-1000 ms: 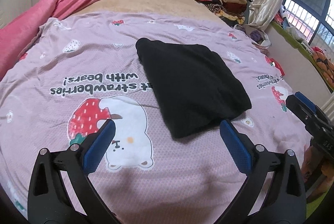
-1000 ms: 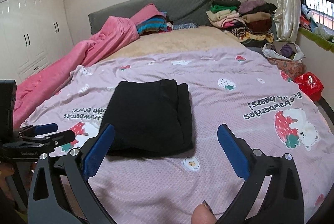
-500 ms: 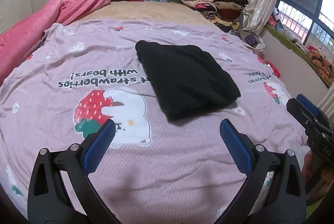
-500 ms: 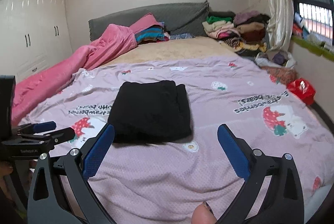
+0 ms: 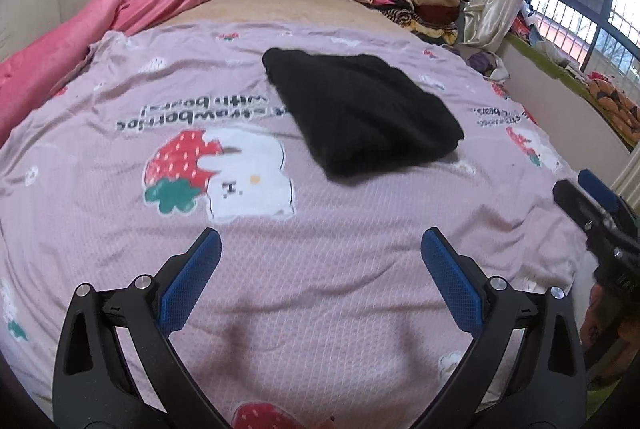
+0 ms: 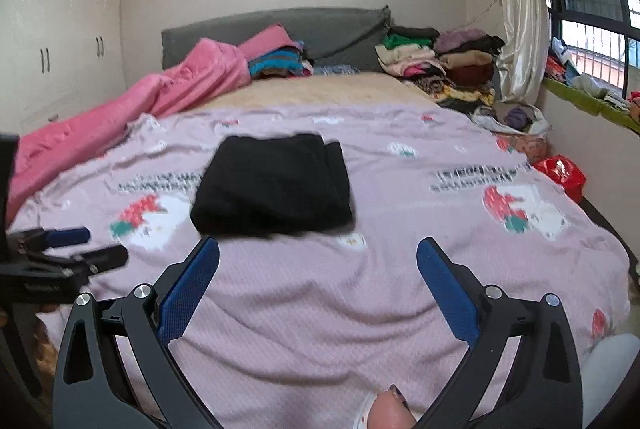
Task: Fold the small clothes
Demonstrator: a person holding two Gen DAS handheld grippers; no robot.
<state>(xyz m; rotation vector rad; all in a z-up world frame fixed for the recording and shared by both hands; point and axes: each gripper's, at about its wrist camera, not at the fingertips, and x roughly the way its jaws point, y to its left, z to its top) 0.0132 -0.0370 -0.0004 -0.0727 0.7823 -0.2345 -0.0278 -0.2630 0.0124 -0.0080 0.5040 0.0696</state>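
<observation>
A black garment (image 5: 360, 113) lies folded into a neat rectangle in the middle of the pink strawberry-print sheet (image 5: 256, 269); it also shows in the right wrist view (image 6: 276, 185). My left gripper (image 5: 320, 249) is open and empty, held well back from the garment near the foot of the bed. My right gripper (image 6: 318, 257) is open and empty, also back from the garment. Each gripper shows at the edge of the other's view, the right one (image 5: 600, 213) and the left one (image 6: 68, 249).
A pink blanket (image 6: 132, 117) lies along the left side of the bed. Stacks of folded clothes (image 6: 440, 65) sit at the far right by the grey headboard (image 6: 320, 29). A red bag (image 6: 560, 169) lies on the floor at the right, under the window.
Both grippers have pulled back from the folded black garment toward the foot of the bed and lifted. The garment has not moved. Both stay open.
</observation>
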